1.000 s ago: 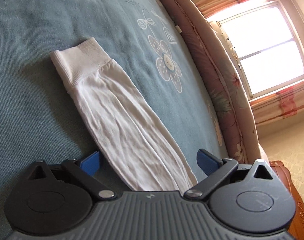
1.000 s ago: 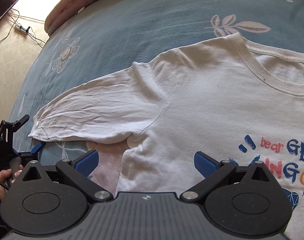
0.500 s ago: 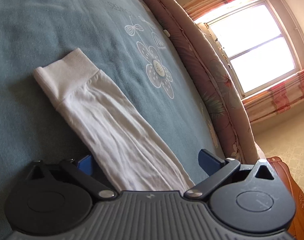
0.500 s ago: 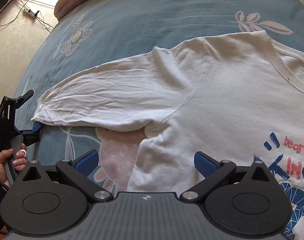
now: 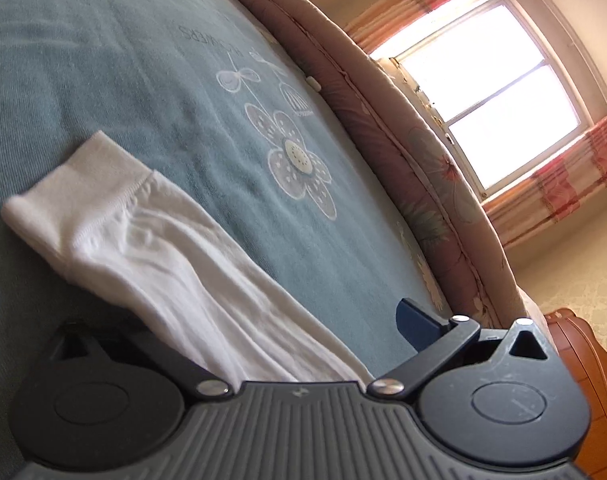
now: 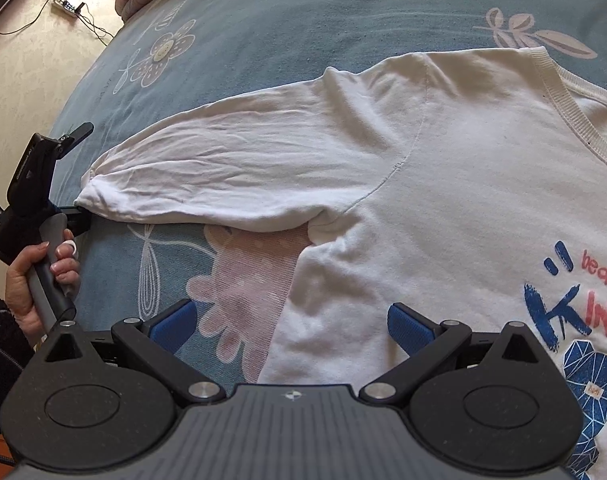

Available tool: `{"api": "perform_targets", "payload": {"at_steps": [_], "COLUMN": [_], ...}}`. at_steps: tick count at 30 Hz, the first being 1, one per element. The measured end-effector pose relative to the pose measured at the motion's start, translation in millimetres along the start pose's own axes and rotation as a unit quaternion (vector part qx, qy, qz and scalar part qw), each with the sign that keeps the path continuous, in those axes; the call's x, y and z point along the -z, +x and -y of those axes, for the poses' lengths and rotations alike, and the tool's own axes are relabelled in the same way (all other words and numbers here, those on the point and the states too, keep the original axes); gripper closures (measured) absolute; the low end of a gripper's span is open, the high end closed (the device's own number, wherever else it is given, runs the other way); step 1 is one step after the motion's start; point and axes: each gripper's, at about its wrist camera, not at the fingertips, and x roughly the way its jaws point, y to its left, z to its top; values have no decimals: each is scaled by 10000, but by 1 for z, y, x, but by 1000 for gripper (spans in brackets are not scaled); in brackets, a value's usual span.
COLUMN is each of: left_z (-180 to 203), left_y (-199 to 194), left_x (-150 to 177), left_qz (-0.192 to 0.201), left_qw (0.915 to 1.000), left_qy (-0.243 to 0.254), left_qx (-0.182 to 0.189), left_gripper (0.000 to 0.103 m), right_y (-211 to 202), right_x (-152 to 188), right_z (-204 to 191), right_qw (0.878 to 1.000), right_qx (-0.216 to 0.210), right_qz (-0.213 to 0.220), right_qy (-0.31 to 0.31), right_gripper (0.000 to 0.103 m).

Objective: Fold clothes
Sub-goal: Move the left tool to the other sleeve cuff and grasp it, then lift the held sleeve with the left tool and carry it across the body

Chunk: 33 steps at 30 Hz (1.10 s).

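Note:
A white long-sleeved shirt (image 6: pixel 463 184) with a blue and red print lies flat on the teal bedspread (image 6: pixel 303 12). One sleeve (image 6: pixel 231 168) stretches out to the left. My right gripper (image 6: pixel 289 328) hovers open over the shirt's side, just below the armpit. My left gripper (image 5: pixel 287 332) is open at the sleeve's end. The sleeve (image 5: pixel 175 264) with its ribbed cuff (image 5: pixel 75 188) runs between the jaws. The sleeve covers one blue pad; the other pad (image 5: pixel 419 328) shows beside it. In the right wrist view a hand (image 6: pixel 35 280) holds the left gripper (image 6: pixel 83 172) against the sleeve tip.
A padded floral bed edge (image 5: pixel 383 120) curves along the far side, with a bright window (image 5: pixel 495 80) and curtains behind. A wooden piece of furniture (image 5: pixel 583 344) stands at the lower right. A power strip and cables (image 6: pixel 69 6) lie on the floor.
My left gripper has dropped lower and closer to the sleeve, and its left pad is now hidden under the fabric. The right gripper shifted slightly; the hand holding the left gripper shows more.

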Motion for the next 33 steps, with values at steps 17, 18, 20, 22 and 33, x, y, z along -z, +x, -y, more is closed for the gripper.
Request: {"api": "perform_targets", "payload": {"at_steps": [17,18,20,22,33], "left_z": [64,72,82,93,144], "left_y": [3,3,3,3,5], "left_x": [-7,-6,-5,-2,22], "left_qz": [-263,-278,-325,-374,-620], "left_qw": [9969,9960,9946,9933,9850], "left_qy": [481,574,622,633,775], "left_qx": [573,623,763,889,1409], "left_gripper": [1,1,1,1,1], "right_y": [1,-1,-4,-8,-28], "right_x": [13,14,15,15,25], "right_z": [-21,-22,-22,-22,-2], "right_qw": [9978,9976,9970,9962,9966], "right_qx": [-33,-25,-8,35,145], "right_qz": [-114,-90,-44,-3,203], "right_qy": [-649,-692,-777,-876,-787], "right_gripper": [0,0,0,0,0]}}
